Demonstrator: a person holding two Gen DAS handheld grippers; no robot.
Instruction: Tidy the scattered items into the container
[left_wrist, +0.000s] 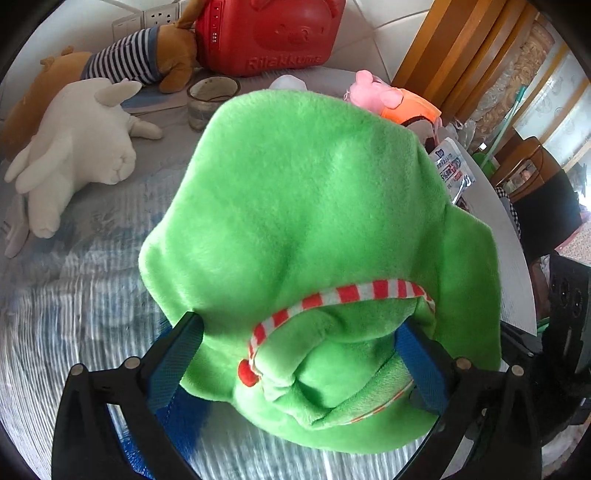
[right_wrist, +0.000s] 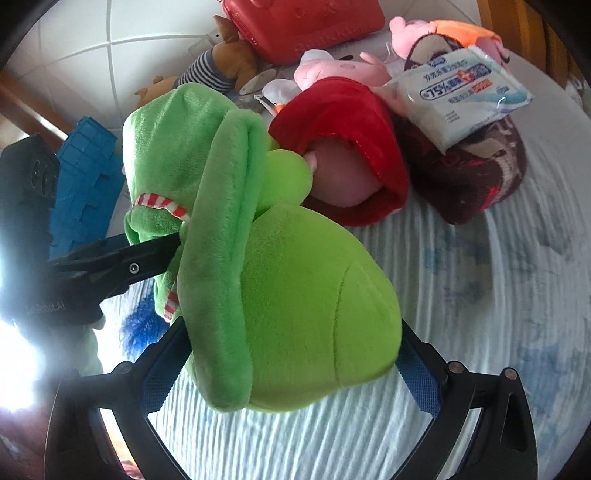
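A big green plush toy (left_wrist: 310, 221) with a red-and-white striped trim fills the left wrist view. My left gripper (left_wrist: 301, 343) is shut on its lower part, blue pads pressed into the fabric on both sides. In the right wrist view my right gripper (right_wrist: 291, 354) is shut on the round end of the same green plush (right_wrist: 295, 295); the left gripper's black finger (right_wrist: 122, 264) enters from the left. A red Rilakkuma case (left_wrist: 269, 33) stands at the back of the round table.
A white plush (left_wrist: 77, 147), a brown striped-shirt plush (left_wrist: 136, 59) and a glass jar (left_wrist: 210, 99) lie at the back left. Pink pig plushes (right_wrist: 332, 70), a red-dressed plush (right_wrist: 351, 122), a wipes pack (right_wrist: 461, 92) on a brown plush (right_wrist: 476, 177) lie right. The table edge (left_wrist: 517, 258) is at right.
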